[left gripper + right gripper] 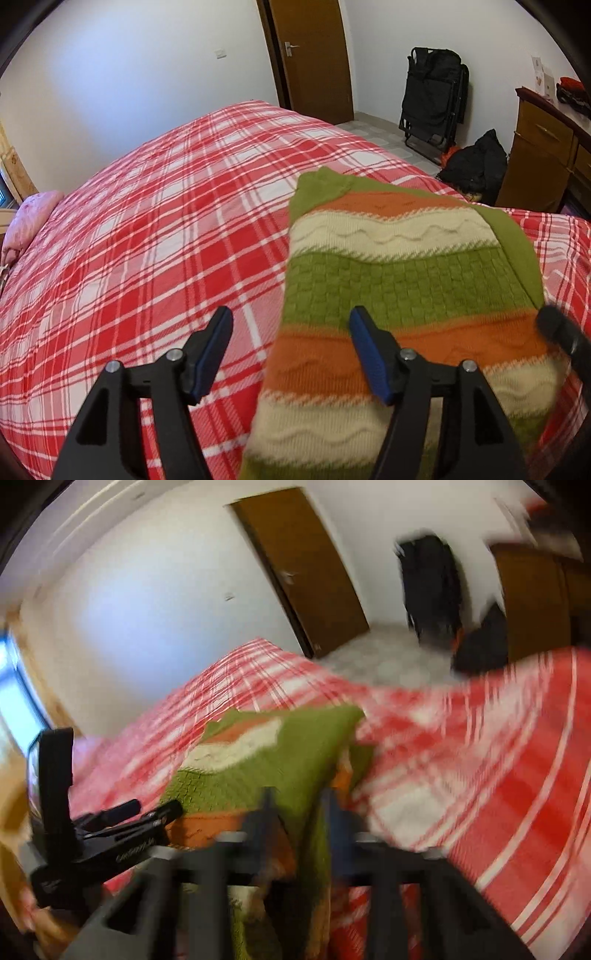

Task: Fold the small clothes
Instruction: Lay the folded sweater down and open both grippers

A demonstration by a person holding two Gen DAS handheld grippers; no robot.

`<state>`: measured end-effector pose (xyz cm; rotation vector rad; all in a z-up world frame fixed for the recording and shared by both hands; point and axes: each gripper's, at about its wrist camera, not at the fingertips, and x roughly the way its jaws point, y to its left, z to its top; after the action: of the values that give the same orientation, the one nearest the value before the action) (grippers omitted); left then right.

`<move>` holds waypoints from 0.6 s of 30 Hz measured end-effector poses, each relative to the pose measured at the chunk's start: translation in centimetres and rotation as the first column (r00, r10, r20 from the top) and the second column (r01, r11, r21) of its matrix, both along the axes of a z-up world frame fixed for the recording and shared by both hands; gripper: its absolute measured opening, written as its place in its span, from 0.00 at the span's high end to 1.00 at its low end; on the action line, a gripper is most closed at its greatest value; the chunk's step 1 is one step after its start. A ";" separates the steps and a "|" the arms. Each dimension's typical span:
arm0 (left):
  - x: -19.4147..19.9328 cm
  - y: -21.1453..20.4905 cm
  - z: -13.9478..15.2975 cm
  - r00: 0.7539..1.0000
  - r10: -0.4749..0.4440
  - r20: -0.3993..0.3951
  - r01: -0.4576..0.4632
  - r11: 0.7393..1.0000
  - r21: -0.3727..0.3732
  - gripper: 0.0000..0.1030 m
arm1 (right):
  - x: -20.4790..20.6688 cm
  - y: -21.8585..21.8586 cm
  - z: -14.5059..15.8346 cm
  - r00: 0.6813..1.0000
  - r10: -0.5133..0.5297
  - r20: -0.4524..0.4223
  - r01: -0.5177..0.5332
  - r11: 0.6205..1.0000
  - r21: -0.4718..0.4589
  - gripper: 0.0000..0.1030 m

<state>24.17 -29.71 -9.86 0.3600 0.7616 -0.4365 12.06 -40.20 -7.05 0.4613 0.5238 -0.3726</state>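
- Bed [147, 229] fills most of both my views, under a red and white checked cover; it runs from my grippers out toward 11 o'clock, where a pink pillow [33, 218] lies at its far left edge.
- Door [314, 55], brown wood, stands at 12 o'clock against the white wall; a brown dresser [539, 155] is at 2 o'clock, with a folded black chair [432, 96] and a dark bag [476, 162] on the floor between them.
- Sweater [399, 280], striped green, orange and cream, lies on the cover at 1 o'clock of my left camera, one green sleeve laid along its right side.
- Left gripper [291, 354] hangs over the sweater's left edge, fingers spread wide, nothing between them.
- Right gripper [299, 812] is blurred in its own view; its fingers are pressed close on a raised green fold of the sweater, at 6 o'clock in that view.
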 end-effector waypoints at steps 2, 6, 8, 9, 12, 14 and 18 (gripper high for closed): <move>-0.4 0.4 0.0 1.000 0.004 -0.014 -0.004 1.000 -0.011 0.33 | 1.4 0.4 0.7 0.999 0.034 -0.010 -0.034 0.999 -0.034 0.88; -0.7 0.4 -0.5 1.000 0.008 -0.013 -0.008 1.000 -0.004 0.33 | 4.6 0.3 -0.7 0.993 0.087 -0.080 -0.090 0.995 -0.036 0.88; -0.6 0.3 -0.8 1.000 0.009 -0.010 -0.009 1.000 0.004 0.32 | 5.3 0.0 -1.9 0.990 0.087 -0.112 -0.088 0.996 -0.007 0.88; -0.5 0.3 -0.9 1.000 0.010 -0.012 -0.010 1.000 0.005 0.32 | 5.8 -0.1 -2.3 0.989 0.082 -0.127 -0.083 0.997 -0.006 0.88; 0.0 0.3 -1.2 1.000 0.018 -0.016 -0.018 1.000 0.001 0.23 | 6.3 -1.0 -3.2 0.990 0.077 -0.120 -0.074 0.997 0.026 0.90; 0.2 0.3 -1.4 1.000 0.020 -0.015 -0.020 1.000 0.005 0.22 | 6.6 -1.5 -3.5 0.991 0.080 -0.109 -0.075 0.996 0.049 0.91; 0.3 0.4 -1.5 1.000 0.016 -0.021 -0.016 1.000 -0.005 0.22 | 6.9 -1.5 -3.7 0.989 0.082 -0.119 -0.079 0.996 0.034 0.91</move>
<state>24.50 -29.31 -11.35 0.3449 0.7832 -0.4280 19.00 -41.66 -10.71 0.4460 0.6641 -0.3171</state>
